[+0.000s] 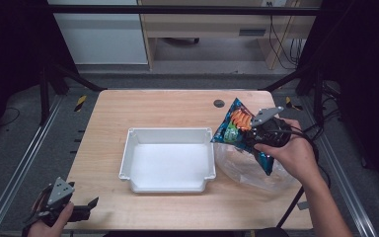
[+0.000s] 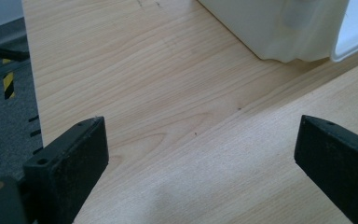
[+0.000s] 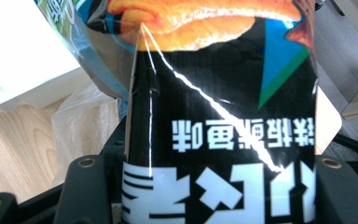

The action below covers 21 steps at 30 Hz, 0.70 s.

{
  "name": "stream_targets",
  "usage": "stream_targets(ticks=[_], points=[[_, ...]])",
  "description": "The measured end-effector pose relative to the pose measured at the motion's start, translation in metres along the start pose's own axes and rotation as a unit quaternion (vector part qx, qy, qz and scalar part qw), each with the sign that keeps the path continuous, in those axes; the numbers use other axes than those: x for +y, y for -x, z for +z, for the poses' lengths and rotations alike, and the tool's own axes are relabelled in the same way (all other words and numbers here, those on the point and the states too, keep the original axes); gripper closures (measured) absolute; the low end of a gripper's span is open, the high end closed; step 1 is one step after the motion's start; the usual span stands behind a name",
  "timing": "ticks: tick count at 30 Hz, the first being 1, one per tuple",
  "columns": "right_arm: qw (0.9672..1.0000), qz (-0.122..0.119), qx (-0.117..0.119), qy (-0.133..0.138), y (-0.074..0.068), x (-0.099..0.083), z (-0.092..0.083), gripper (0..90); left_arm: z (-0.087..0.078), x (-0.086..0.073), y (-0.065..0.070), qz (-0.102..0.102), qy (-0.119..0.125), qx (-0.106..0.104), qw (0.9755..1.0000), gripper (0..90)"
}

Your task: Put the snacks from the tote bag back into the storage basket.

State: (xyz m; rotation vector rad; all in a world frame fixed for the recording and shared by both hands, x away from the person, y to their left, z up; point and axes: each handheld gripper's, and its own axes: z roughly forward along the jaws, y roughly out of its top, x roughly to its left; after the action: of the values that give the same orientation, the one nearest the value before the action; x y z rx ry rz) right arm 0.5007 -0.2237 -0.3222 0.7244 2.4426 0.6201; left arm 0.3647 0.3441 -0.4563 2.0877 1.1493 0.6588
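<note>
At the near left corner of the wooden table (image 1: 177, 106), well short of the white tray (image 1: 128, 153) at its centre, the left gripper (image 1: 91, 206) rests low in a person's left hand (image 1: 47, 224). Its two black jaws stand wide apart over bare wood with nothing between them; in the left gripper view (image 2: 200, 163) a corner of the tray (image 2: 279, 32) lies farther on and apart from them.

To the right of the tray, the person's right hand (image 1: 291, 153) holds the right gripper (image 1: 249, 136) above the tabletop. Its jaws are clamped on a snack bag (image 1: 237, 129), dark blue with orange snacks printed on it, which hangs lifted and tilted just beside the tray's right rim. In the right gripper view the snack bag (image 3: 223, 116) is pinched at its sealed end between the jaws of the right gripper (image 3: 214, 196), its white lettering upside down.

Beneath it, a crumpled clear plastic bag (image 1: 246, 170) lies on the wood, just beside the tray's right wall.

Beyond the tray, a small dark round cap (image 1: 219, 103) is set into the table near its far edge.
</note>
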Motion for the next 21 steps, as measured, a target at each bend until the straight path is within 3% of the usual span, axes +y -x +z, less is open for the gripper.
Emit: stream_targets(ticks=[8,15,21], points=[[1.0,-0.001,-0.001,0.009,-0.002,0.004,0.0,41.1,0.004,0.002,0.005,0.014,-0.01,0.001,0.9999,2.4],[0.9999,-0.004,-0.012,0.007,0.0,0.004,0.006,41.4,0.005,0.001,0.003,0.012,-0.013,0.007,0.9998,2.4],[0.9997,-0.001,-0.012,0.021,0.002,0.006,0.016,41.4,0.0,0.002,0.002,0.001,0.014,0.002,0.9999,2.9]])
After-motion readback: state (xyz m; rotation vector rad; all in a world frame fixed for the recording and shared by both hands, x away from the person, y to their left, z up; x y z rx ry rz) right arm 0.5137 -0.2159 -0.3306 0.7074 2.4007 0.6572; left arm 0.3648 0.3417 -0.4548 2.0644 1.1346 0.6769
